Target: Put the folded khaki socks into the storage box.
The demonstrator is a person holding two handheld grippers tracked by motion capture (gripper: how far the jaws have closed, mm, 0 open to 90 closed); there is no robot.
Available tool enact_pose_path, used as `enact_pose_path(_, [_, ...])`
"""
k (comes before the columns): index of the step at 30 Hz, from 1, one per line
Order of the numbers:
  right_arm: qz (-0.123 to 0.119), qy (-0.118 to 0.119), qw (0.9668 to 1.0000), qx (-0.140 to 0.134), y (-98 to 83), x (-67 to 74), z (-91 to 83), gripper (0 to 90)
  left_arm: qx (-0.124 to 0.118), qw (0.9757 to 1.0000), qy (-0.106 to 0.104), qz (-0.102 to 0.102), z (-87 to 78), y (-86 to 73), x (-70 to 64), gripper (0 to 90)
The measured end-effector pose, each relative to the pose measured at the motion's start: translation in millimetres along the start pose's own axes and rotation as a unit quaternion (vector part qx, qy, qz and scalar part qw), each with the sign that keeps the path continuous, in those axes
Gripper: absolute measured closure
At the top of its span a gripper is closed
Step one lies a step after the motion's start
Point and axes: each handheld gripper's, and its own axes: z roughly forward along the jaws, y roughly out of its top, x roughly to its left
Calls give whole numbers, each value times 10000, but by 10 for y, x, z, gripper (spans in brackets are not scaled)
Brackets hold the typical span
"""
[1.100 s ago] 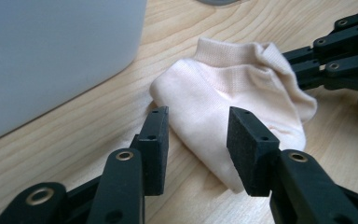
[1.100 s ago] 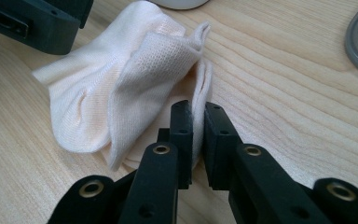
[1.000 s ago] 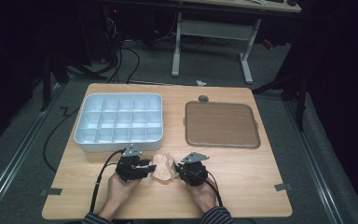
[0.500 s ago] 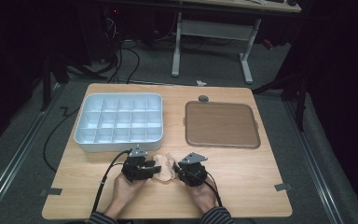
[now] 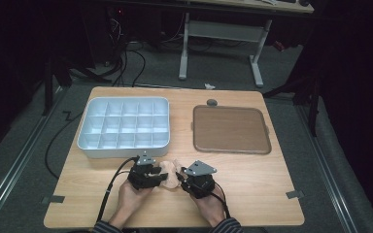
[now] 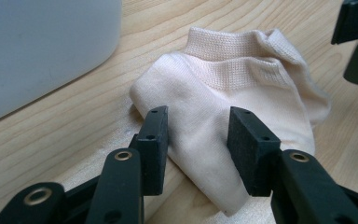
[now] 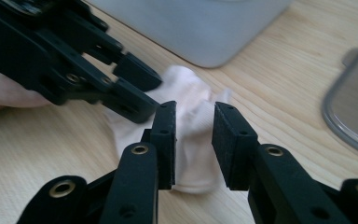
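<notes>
Divided tray [image 5: 124,127], white, many compartments: far-left part of the bench [image 5: 281,177], same place as a second ago.

Left gripper [image 5: 161,175]: near edge of bench, left of centre, held in left hand [image 5: 135,200]; shifted a little toward the middle since the earliest frame. Jaws parted, halfway wide, astride the near fold of the sock; pads [image 6: 156,140] not seen pressing the cloth, so released rather than grasping. Forearm cut off by the bottom of the high view.

Sock [image 5: 173,174], pale peach, ribbed cuff: near edge of bench, just left of centre, between the two grippers, in front of the tray's near-right corner. In the left gripper view, [image 6: 223,121], lying crumpled flat on the wood, cuff folded over at the far side. In the high view mostly hidden by the gripper bodies; outline hard to make out. More bunched than a second ago, when spread wider between the grippers.

Right gripper [image 5: 182,180]: near edge of bench, centre, in right hand [image 5: 209,206], grey plate on top. Jaws just been opening, now apart with the sock's end [image 7: 191,140] between them; pads clear of the cloth, grip released. Raised slightly from its earlier place.

Brown tray [image 5: 230,129], flat: far-right part of bench, unchanged. Small dark knob [image 5: 212,102] just beyond its far edge, identity unclear.
</notes>
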Motion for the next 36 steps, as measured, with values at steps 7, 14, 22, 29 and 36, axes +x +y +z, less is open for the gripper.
enact_pose_path(7, [-135,-50,9996,256,46,51,164,718,5,10000,21,-19,-1,0,-2,580])
enact_pose_path(14, [-28,-130,9985,539,2,-32,286,762,21,10000,39,-69,-4,-11,19,561])
enact_pose_path(22, [15,-187,9982,574,-73,-85,295,845,16,9999,156,50,-7,-21,-4,557])
enact_pose_path(29, [174,-274,9977,597,-154,-170,280,865,-9,9994,310,163,-15,-47,-43,556])
enact_pose_path(36, [145,-257,9977,610,-181,-169,301,866,-115,9994,309,125,-17,-75,-41,552])
